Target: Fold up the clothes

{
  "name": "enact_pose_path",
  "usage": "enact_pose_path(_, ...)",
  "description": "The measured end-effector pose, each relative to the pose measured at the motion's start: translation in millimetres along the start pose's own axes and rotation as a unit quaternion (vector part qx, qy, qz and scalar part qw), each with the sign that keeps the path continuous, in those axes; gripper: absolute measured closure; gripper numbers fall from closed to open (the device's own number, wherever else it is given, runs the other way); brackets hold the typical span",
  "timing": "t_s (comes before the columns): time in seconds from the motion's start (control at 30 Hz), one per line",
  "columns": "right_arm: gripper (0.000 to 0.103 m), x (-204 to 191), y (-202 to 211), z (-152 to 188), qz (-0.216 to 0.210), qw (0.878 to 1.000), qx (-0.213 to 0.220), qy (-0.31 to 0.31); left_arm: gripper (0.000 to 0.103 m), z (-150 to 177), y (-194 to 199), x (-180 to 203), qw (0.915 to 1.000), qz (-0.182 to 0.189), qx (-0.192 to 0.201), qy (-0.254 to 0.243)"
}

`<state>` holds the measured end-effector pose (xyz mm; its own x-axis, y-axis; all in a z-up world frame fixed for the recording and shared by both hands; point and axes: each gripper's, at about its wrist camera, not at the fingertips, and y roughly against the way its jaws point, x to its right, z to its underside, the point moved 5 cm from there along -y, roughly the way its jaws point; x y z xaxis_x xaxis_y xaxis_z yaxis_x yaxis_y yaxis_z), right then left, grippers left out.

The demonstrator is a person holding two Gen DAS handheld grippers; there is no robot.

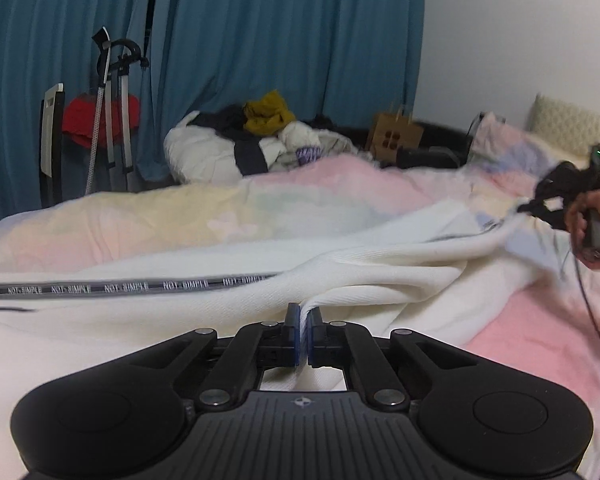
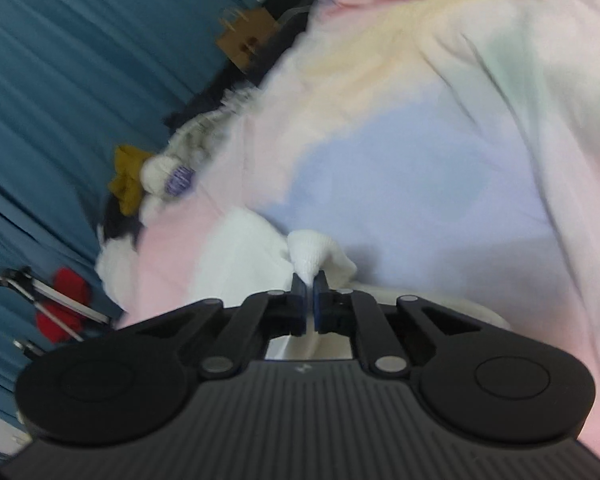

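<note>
A white knit garment with a grey "NOT SIMPLE" lettered band lies spread on the pastel bedcover. My left gripper is shut on a pinched fold of it at the near edge. My right gripper shows at the far right of the left wrist view, held by a hand, shut on another edge of the garment and pulling it taut. In the right wrist view the right gripper is shut on a white bunch of the garment above the bedcover.
The pastel bedcover covers the bed. A pile of clothes with a mustard piece lies at the far side. A brown paper bag, a clothes steamer stand and blue curtains stand behind. A pillow lies at the far right.
</note>
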<state>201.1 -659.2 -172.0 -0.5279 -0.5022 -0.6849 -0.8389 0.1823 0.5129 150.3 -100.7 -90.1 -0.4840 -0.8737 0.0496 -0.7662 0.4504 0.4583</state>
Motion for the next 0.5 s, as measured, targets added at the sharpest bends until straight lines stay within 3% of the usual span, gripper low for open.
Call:
enact_pose_path(0.3,0.097,-141,20,-74,-0.099,0.990,0.060,0.077,0.100,-25,43,-22,0.9952,0.066,0.060,0.042)
enact_pose_path(0.33,0.097,-145,22,-76,-0.098,0.989,0.069,0.091,0.100,-27,48,-25,0.9944,0.067,0.065,0.050)
enact_pose_path(0.5,0.096,-93,-8,-48,-0.028,0.995,0.031,0.089,0.100,-28,55,-35,0.9940,0.060,0.065,0.065)
